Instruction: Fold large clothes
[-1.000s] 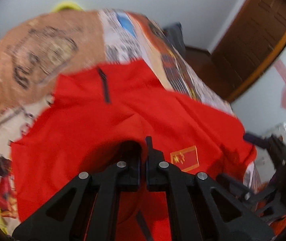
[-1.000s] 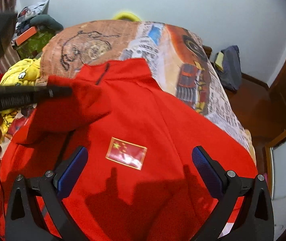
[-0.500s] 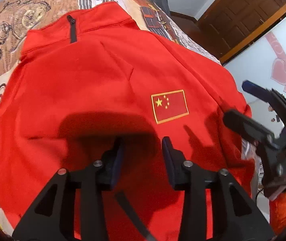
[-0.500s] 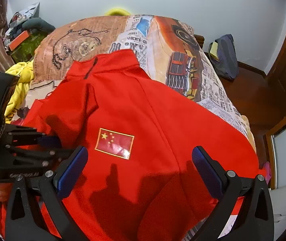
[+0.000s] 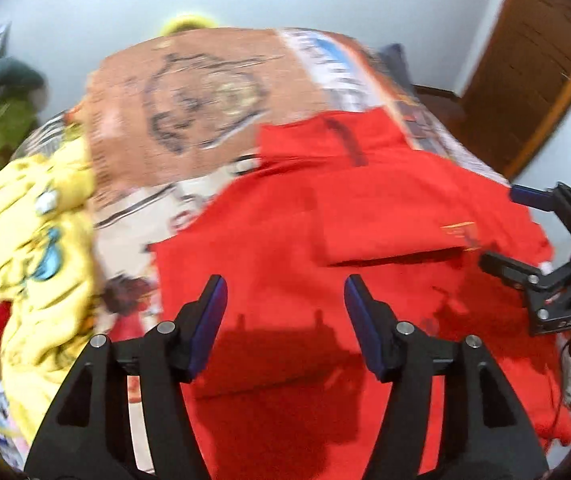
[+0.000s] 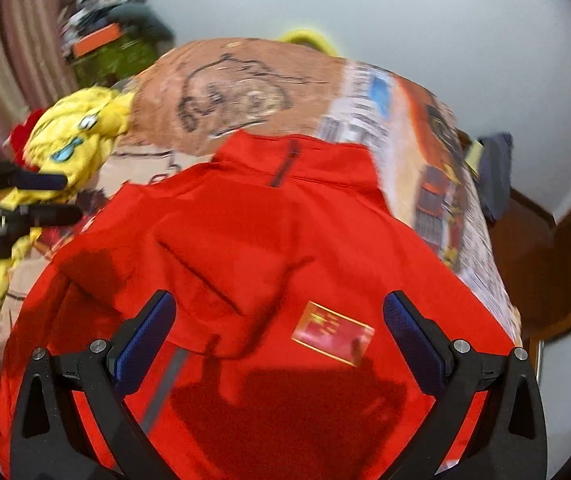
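Now both grippers hang over the red jacket (image 5: 325, 240) on the bed (image 5: 189, 128).
Left view: left gripper (image 5: 285, 312) opening, nothing between its jaws. Right view: right gripper (image 6: 279, 336) wide, empty; soft, floppy cloth, best pinched at hem or sleeve edge.

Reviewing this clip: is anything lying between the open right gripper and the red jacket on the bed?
Nothing visible. The right gripper hangs open directly over the red jacket, bare cloth between its fingers. The yellow garment lies off to the side on the bedspread, clear of the jacket's body.
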A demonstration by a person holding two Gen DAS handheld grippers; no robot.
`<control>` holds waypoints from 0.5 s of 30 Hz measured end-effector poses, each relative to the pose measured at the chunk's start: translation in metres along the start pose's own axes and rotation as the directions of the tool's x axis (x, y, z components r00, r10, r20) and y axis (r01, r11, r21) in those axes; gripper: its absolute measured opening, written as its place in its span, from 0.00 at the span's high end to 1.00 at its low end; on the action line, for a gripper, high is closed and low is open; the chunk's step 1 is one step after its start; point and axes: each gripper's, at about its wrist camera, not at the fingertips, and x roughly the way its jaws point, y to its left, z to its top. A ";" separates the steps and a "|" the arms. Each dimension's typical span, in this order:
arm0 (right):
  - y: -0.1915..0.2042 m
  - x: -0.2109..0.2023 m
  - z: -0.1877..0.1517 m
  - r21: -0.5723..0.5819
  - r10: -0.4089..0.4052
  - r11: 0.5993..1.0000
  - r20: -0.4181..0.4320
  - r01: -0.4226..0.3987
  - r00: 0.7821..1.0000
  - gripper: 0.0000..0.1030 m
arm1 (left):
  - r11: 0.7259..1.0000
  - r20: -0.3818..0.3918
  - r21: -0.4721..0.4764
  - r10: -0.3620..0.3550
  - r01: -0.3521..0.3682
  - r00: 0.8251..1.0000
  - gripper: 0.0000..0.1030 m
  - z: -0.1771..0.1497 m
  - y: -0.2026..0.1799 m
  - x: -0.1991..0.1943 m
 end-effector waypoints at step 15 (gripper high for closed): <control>0.070 0.097 0.020 -0.181 -0.048 0.983 -0.129 0.024 0.990 0.21 | 0.990 -0.151 -0.080 0.107 -0.120 0.983 0.42 -0.061 0.082 0.083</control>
